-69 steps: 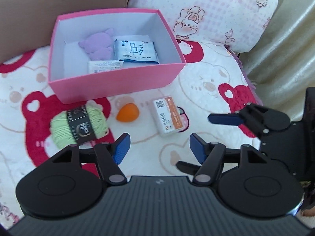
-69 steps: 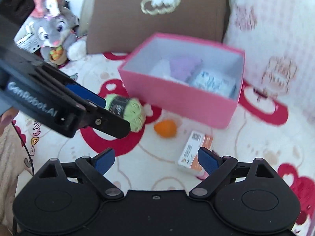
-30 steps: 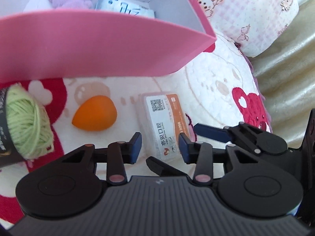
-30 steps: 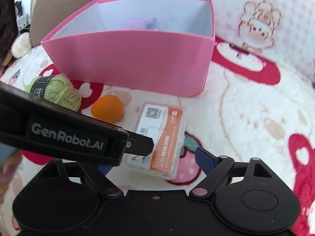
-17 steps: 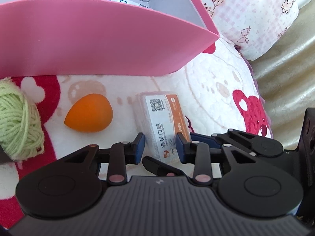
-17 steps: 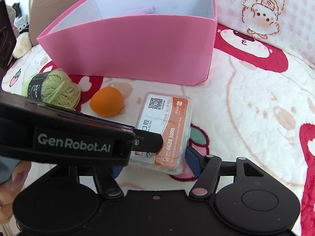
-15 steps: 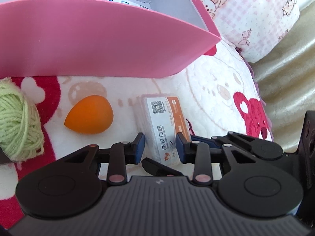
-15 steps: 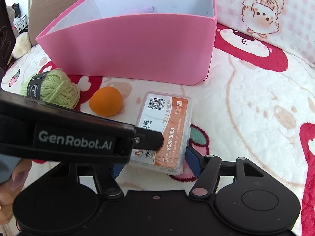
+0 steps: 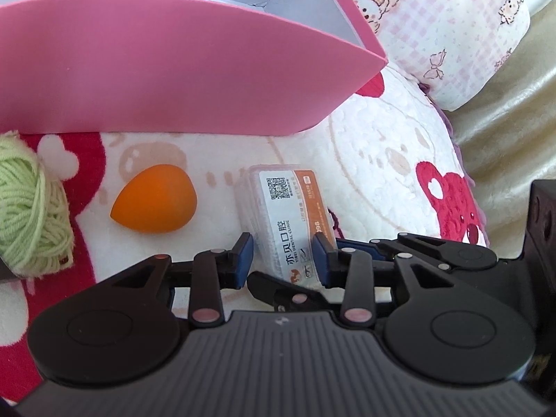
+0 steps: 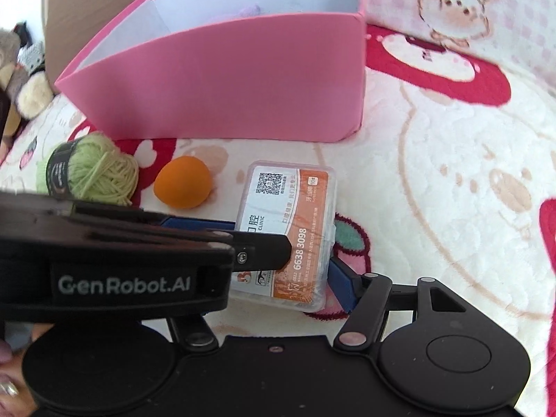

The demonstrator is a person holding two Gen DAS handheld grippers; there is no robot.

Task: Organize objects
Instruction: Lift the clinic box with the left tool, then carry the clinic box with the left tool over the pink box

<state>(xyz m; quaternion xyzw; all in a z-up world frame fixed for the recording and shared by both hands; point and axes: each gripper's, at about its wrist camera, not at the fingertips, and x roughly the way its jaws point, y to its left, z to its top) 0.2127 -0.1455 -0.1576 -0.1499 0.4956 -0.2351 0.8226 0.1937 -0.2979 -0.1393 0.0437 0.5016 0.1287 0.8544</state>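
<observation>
You're working on a plush white blanket with red bear prints (image 9: 382, 160) (a bed or sofa, by the look of it). The clear plastic box with the orange-and-white dental label (image 9: 285, 215) lies on it, just in front of the open pink cardboard box (image 9: 173, 69).

Your left claw (image 9: 282, 259) is set narrow on its near end, pads against both sides, jaws easing open. One pad of your right claw (image 10: 283, 288) sits at the box's right edge. The left claw hides the other, so I cannot tell whether it grips.

I'd judge you're at the grasp. Next, settle on one firm hold, lift clear of the pink wall and lower it inside.

The orange teardrop sponge (image 9: 154, 201) and the green yarn ball (image 9: 27, 201) wait alongside.
</observation>
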